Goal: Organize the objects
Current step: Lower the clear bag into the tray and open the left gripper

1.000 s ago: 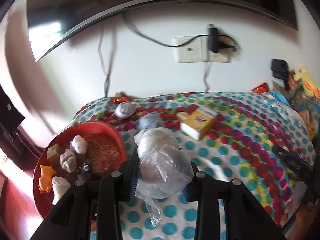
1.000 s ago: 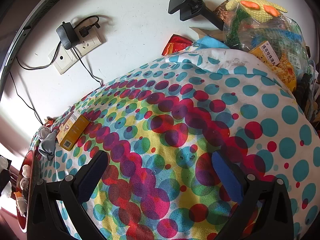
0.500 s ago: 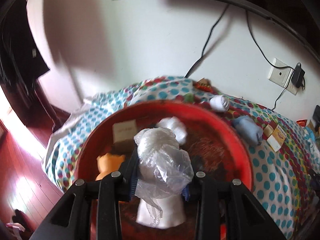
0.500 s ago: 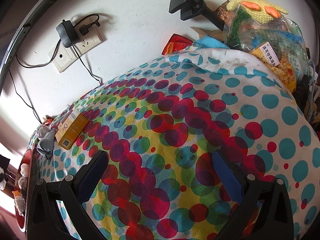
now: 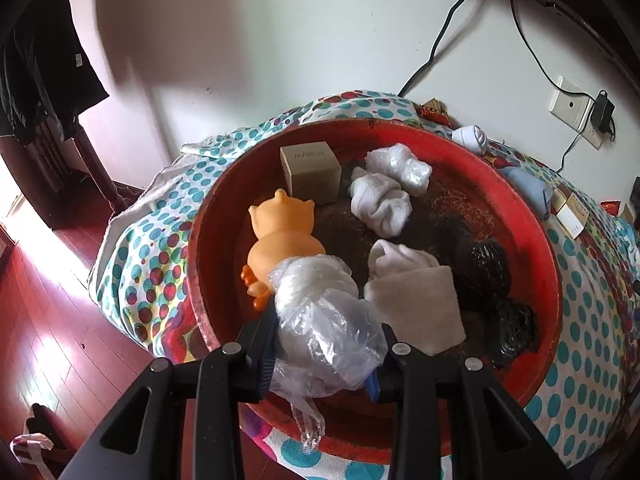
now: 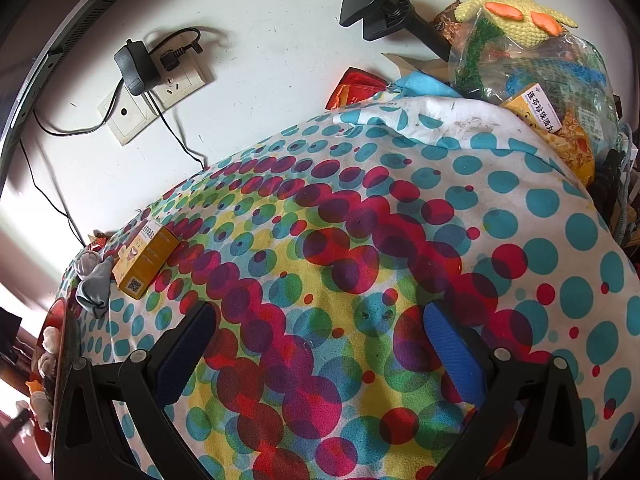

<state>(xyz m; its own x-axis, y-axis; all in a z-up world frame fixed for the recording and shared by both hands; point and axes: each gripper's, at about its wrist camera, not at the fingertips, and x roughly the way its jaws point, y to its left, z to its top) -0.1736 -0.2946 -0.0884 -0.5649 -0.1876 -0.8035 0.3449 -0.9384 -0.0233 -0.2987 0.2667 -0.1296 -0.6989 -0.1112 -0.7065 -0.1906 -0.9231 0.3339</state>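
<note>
My left gripper (image 5: 326, 322) is shut on a crumpled clear plastic bag (image 5: 320, 320) and holds it over the near side of a red basin (image 5: 212, 216). Inside the basin lie an orange rubber toy (image 5: 280, 236), a small tan box (image 5: 310, 172), white cloth balls (image 5: 380, 200), a folded white cloth (image 5: 416, 308) and black crumpled bags (image 5: 488, 272). My right gripper (image 6: 320, 332) stands open above the dotted cloth (image 6: 360, 240), with nothing between its fingers. A yellow box (image 6: 146, 256) and a grey sock (image 6: 94, 284) lie at the far left of the right wrist view.
The basin's edge (image 6: 54, 320) shows at the left of the right wrist view. A pile of bagged snacks and a knitted toy (image 6: 532, 52) crowds the far right corner. Wall sockets with plugs and cables (image 6: 156, 76) sit behind the table. Red wooden floor (image 5: 60, 320) lies beyond the table's left end.
My left gripper has carried the plastic bag leftward from over the dotted cloth to over the red basin and sunk closer to it. The right gripper has stayed still.
</note>
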